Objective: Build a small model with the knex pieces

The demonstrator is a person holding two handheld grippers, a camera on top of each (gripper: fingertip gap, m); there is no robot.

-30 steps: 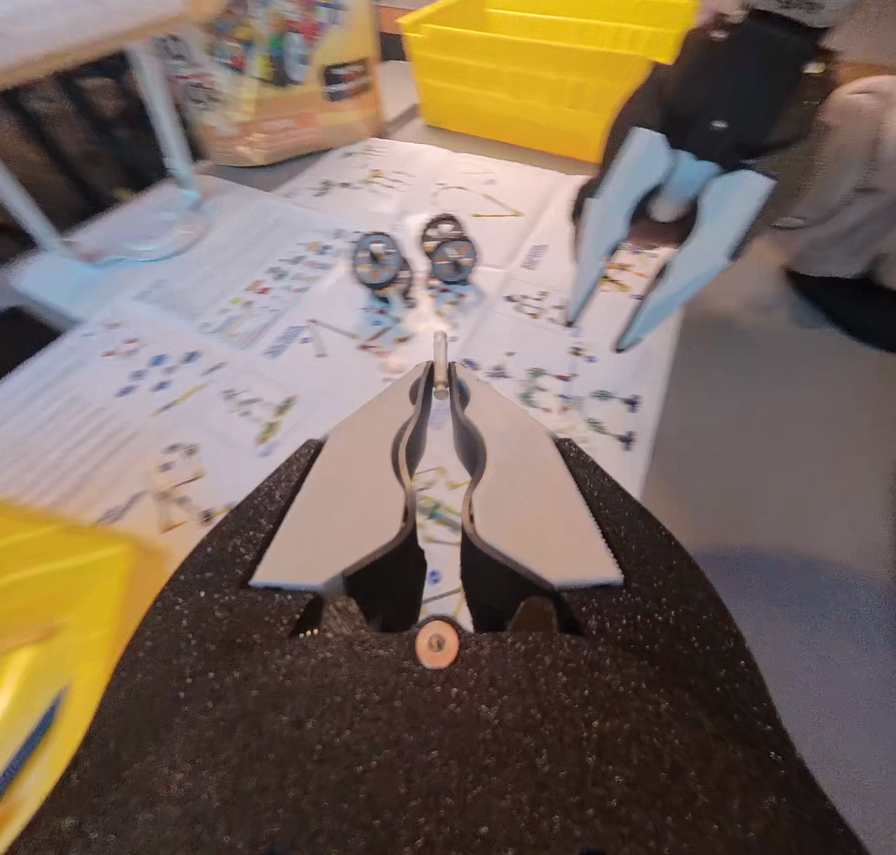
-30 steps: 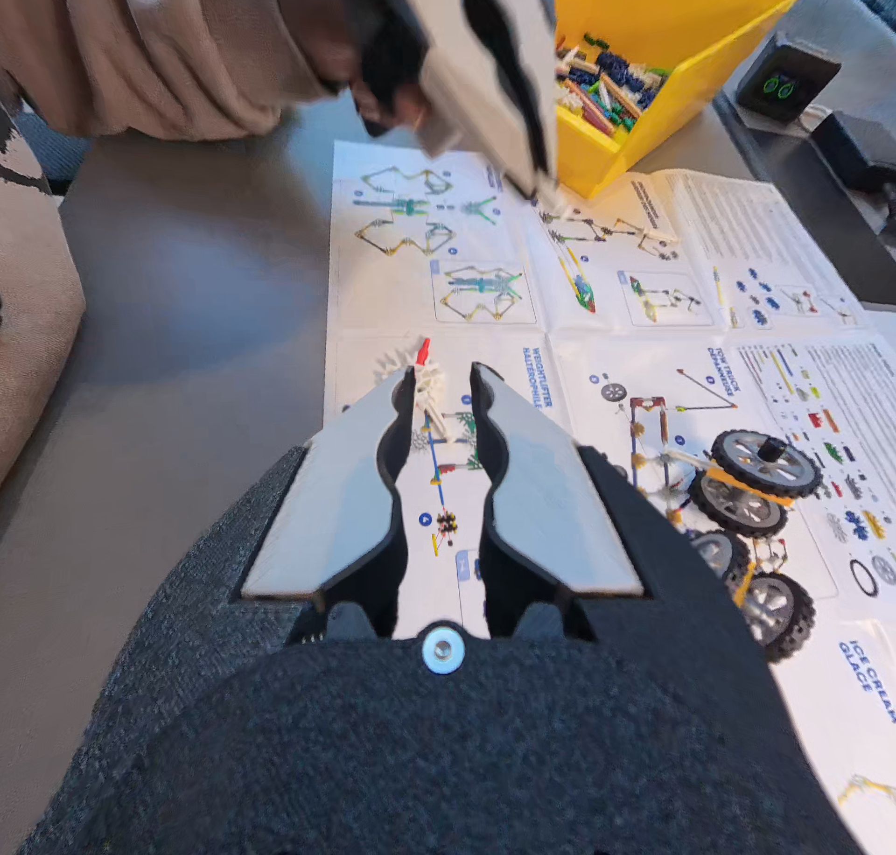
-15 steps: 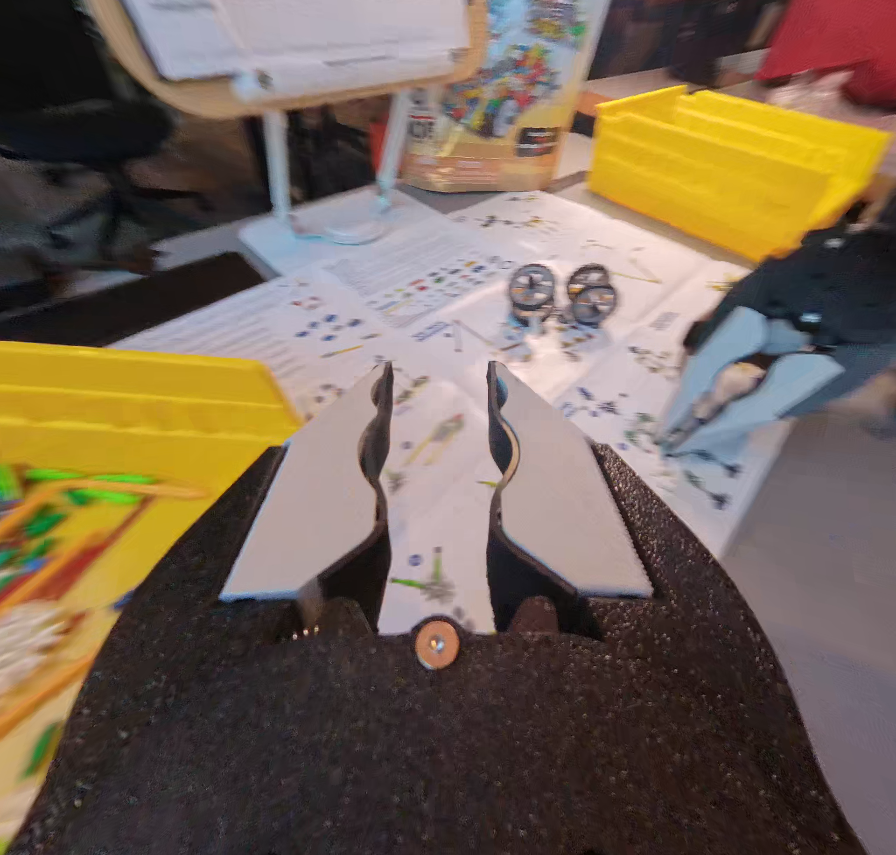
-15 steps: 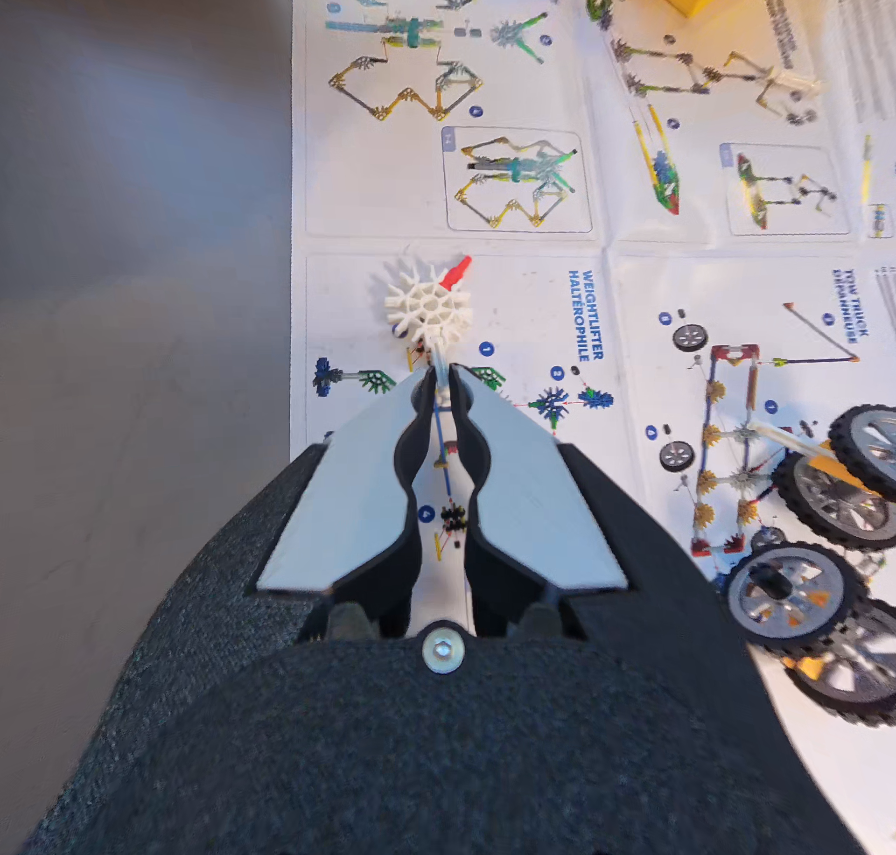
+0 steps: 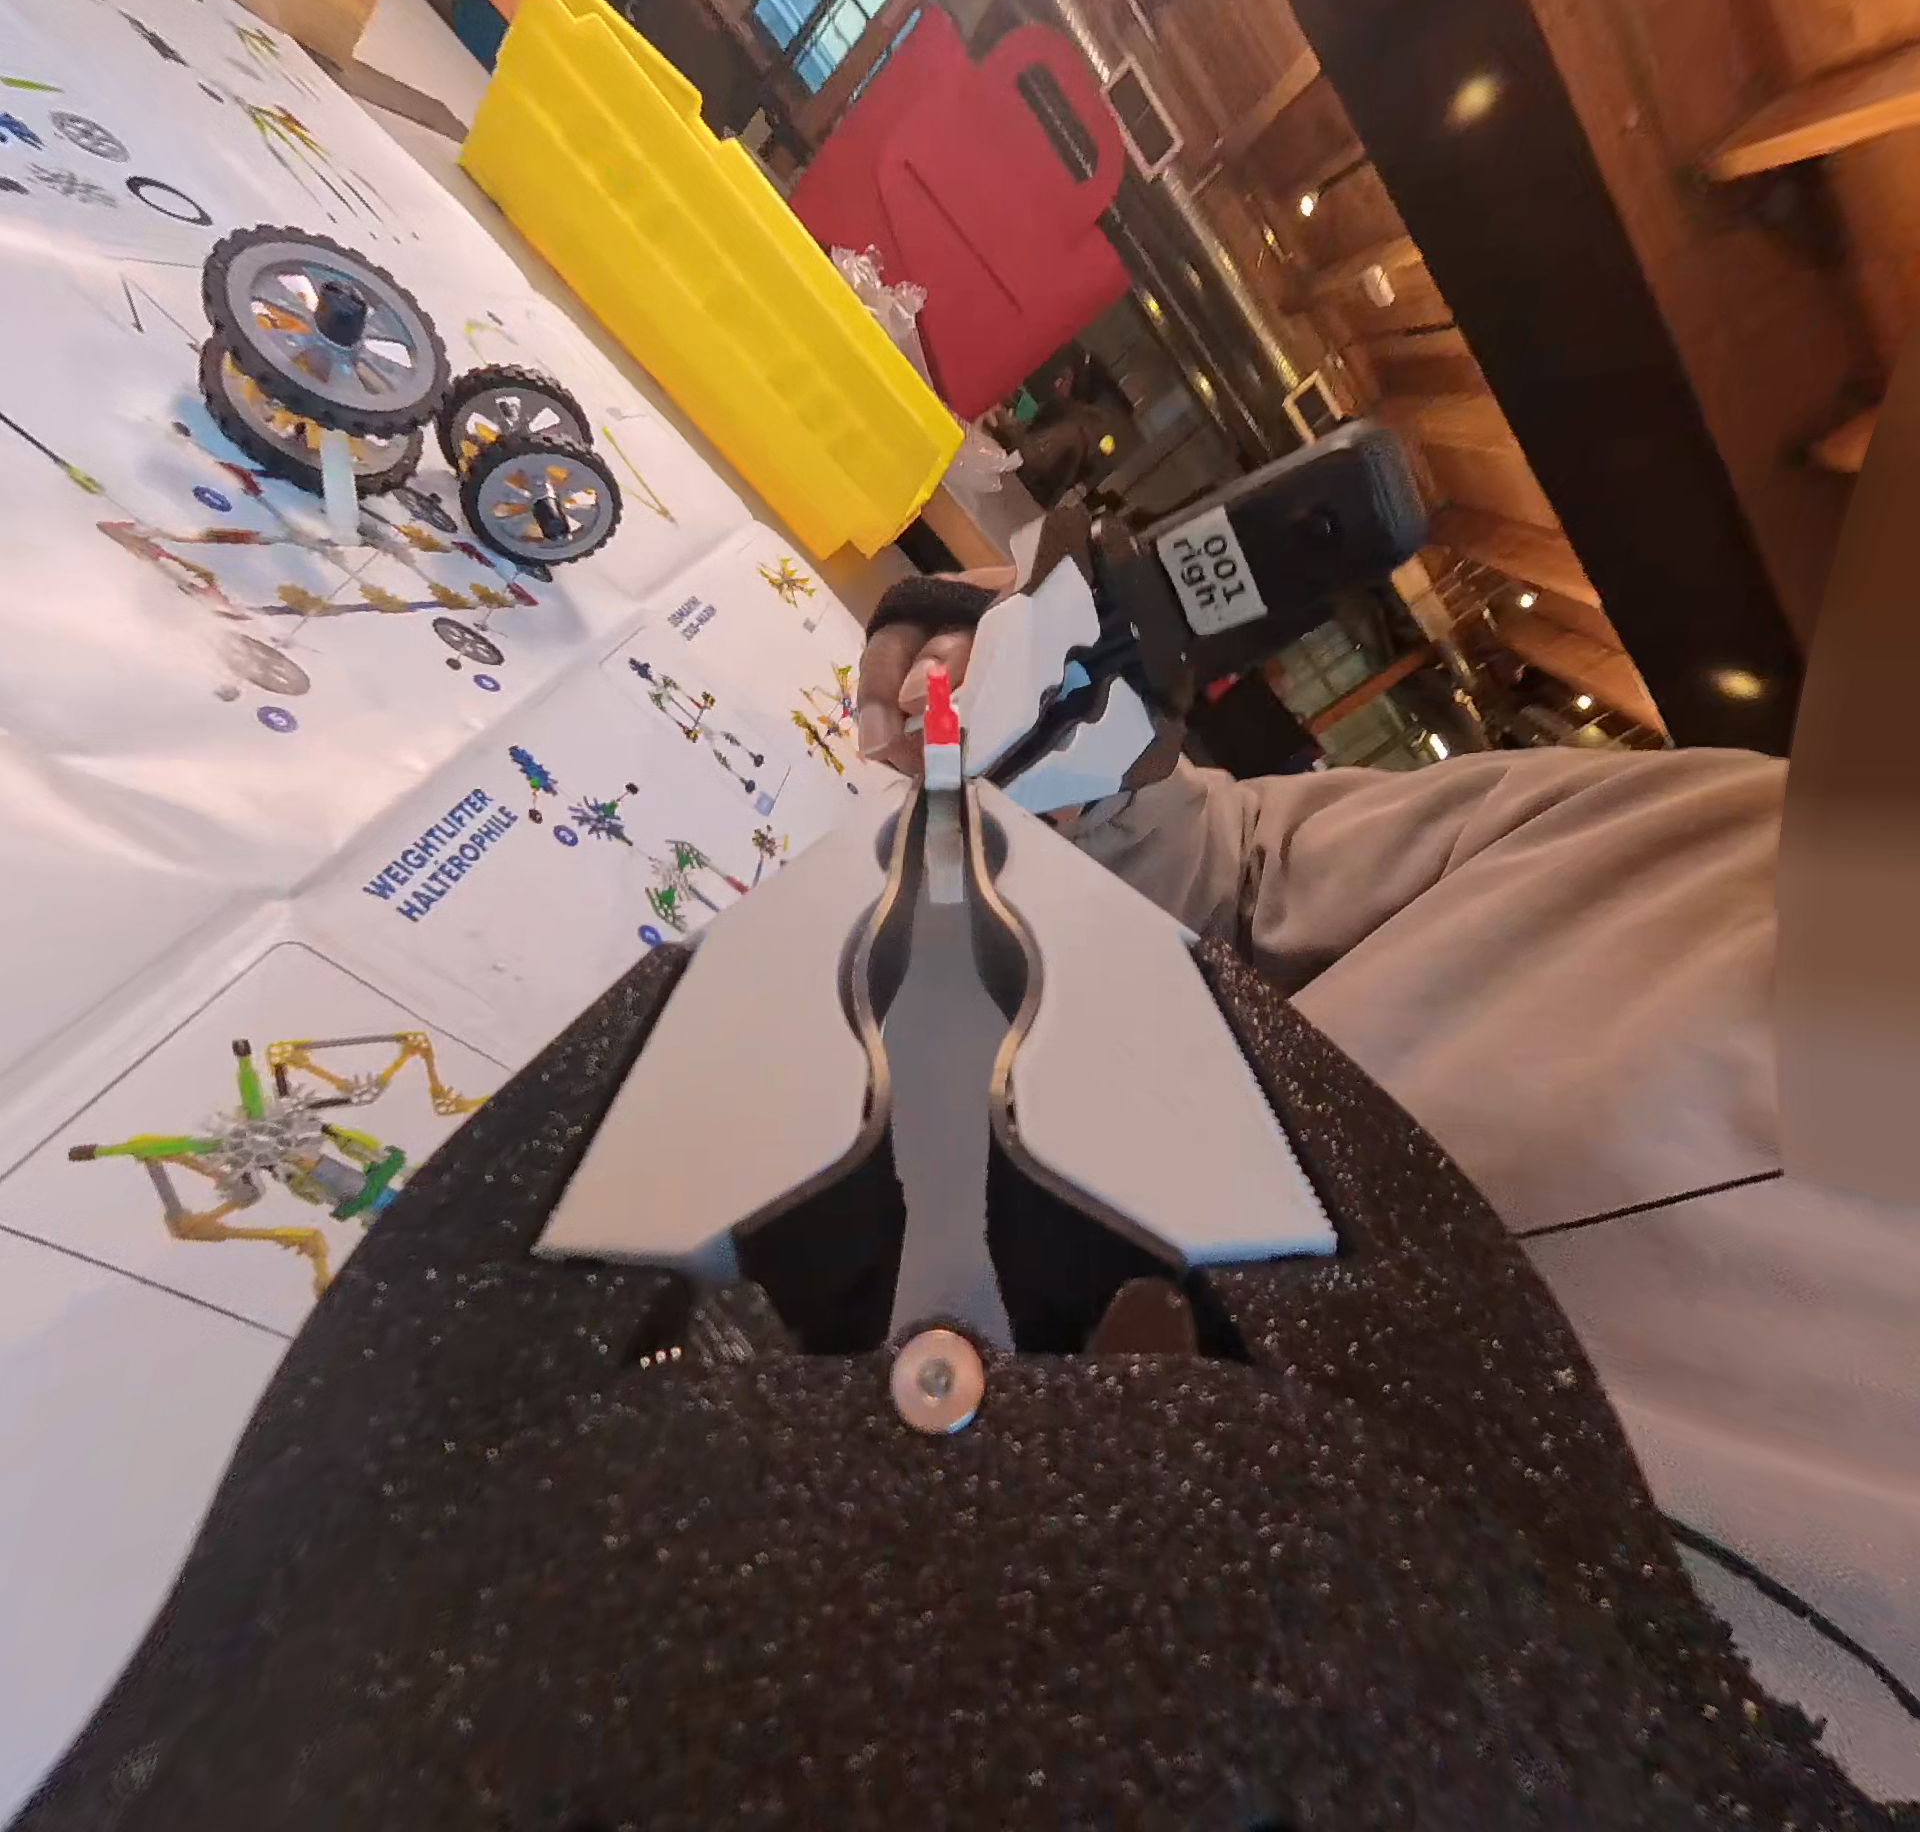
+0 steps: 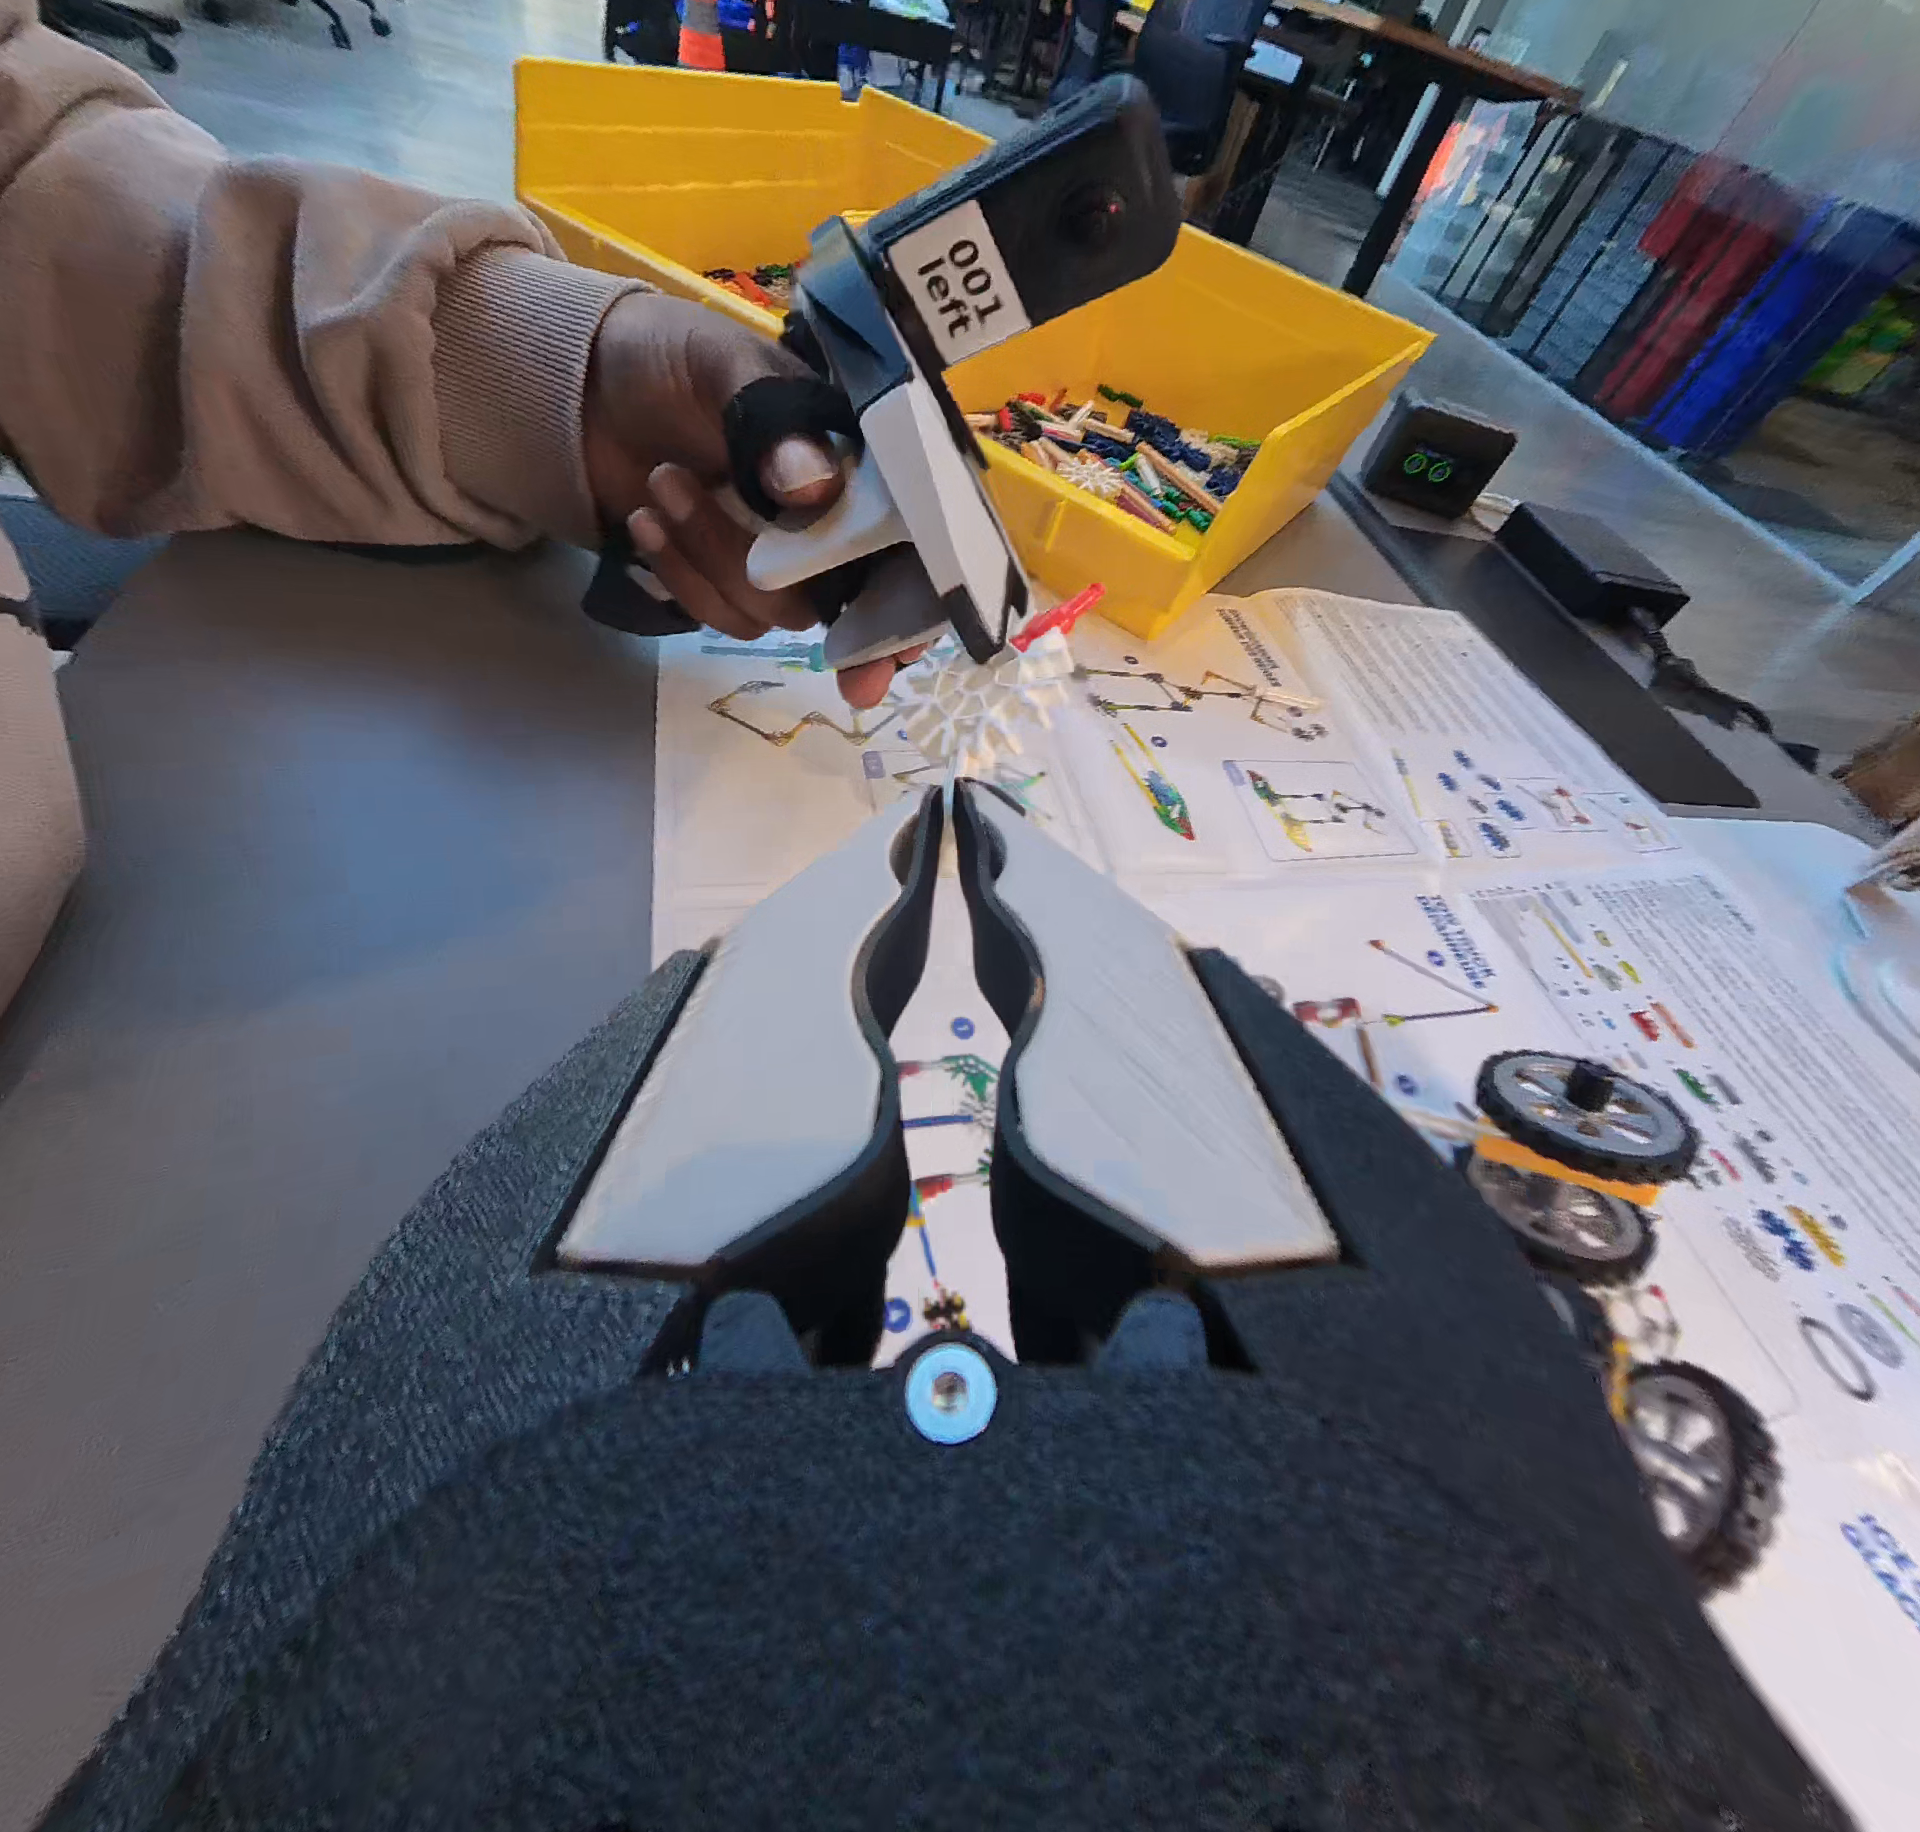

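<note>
A white snowflake-shaped connector (image 6: 971, 707) with a short red rod (image 6: 1060, 619) plugged into its rim hangs above the instruction sheet (image 6: 1351, 743). My right gripper (image 6: 948, 795) is shut on a thin pale rod (image 6: 948, 780) that sticks out of the connector's near side. My left gripper (image 6: 992, 639) comes in from the upper left and pinches the connector's far rim beside the red rod. In the left wrist view my left gripper (image 5: 940, 795) is shut on the white connector (image 5: 943, 847), seen edge-on, with the red rod (image 5: 938, 717) just past the tips. The right gripper (image 5: 1049, 712) faces it closely.
A yellow bin (image 6: 1226, 348) holding several coloured pieces stands behind the sheet. A second yellow bin (image 5: 707, 255) is at the far side. A wheeled model (image 6: 1590, 1180) lies on the sheet at the right and shows in the left wrist view (image 5: 395, 400). A black device (image 6: 1439, 452) sits by the bin. My left and right fingertips are right by each other.
The left gripper opened, swung round, and shut on the connector's rim. The right gripper shut on the connector's thin rod on the sheet and lifted it.
</note>
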